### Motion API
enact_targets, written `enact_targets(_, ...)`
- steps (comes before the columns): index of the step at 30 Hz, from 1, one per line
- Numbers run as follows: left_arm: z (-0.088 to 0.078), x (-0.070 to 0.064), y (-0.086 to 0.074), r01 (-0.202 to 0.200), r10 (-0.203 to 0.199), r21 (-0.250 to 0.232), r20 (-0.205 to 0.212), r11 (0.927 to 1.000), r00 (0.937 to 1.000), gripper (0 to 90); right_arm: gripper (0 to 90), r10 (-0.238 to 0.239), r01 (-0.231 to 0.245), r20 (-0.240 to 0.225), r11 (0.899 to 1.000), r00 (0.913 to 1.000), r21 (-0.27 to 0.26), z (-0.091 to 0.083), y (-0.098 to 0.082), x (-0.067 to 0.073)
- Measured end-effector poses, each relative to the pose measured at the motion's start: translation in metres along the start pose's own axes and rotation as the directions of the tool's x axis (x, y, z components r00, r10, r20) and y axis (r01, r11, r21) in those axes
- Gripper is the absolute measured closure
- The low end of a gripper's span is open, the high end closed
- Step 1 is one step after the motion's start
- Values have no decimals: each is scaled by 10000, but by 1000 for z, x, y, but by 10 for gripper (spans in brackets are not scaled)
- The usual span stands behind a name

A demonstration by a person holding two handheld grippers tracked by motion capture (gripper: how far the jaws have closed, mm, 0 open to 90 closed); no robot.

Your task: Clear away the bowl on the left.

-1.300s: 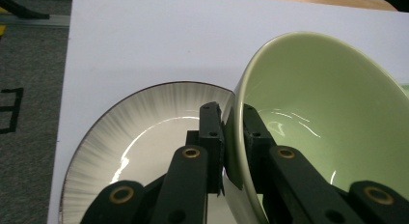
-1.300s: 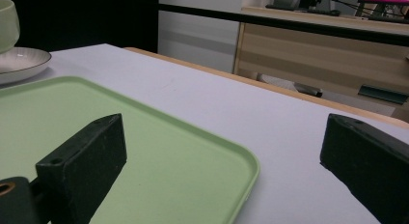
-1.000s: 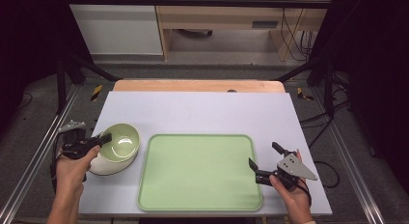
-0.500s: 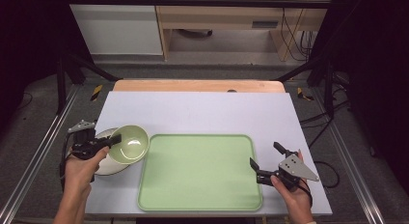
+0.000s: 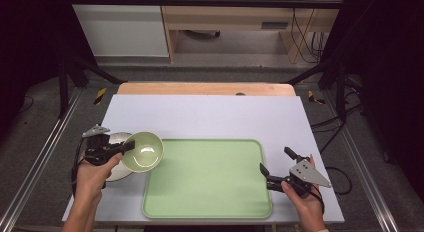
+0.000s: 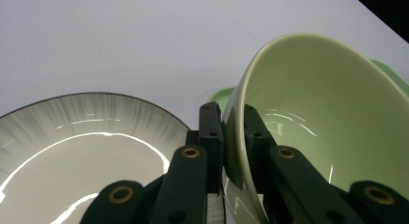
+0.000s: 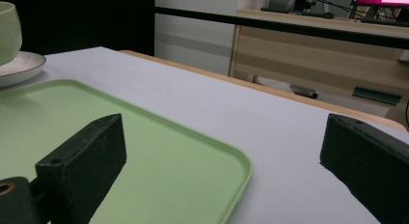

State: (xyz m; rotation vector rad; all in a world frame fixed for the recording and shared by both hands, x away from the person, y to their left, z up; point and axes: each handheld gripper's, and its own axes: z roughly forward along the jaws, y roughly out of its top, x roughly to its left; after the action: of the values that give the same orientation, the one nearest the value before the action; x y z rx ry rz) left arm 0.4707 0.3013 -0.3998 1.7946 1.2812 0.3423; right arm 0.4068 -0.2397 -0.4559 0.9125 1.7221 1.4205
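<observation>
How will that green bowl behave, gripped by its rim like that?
The green bowl looks glazed and glossy, so probably slippery. The left gripper pinches only one rim edge, so it may swing or tilt. It looks ceramic, likely stiff and breakable.

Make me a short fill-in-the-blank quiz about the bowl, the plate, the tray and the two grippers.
1. The left gripper is shut on the rim of the green ____.
2. The tray is coloured ____.
3. The right gripper has its jaws ____.
4. The white plate lies on the tray's ____ side in the high view.

Missing words: bowl; green; open; left
</observation>
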Motion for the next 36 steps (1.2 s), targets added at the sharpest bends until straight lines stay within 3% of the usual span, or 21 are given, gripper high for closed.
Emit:
enact_targets(21,17,-28,0,-633,617,226,672,9977,9958,821,35,212,-215,245,9997,9995,125,5,-2,1)
enact_targets(36,33,-36,-7,-720,660,662,896,9952,9938,820,38,166,-168,149,9997,9998,156,6,-1,3)
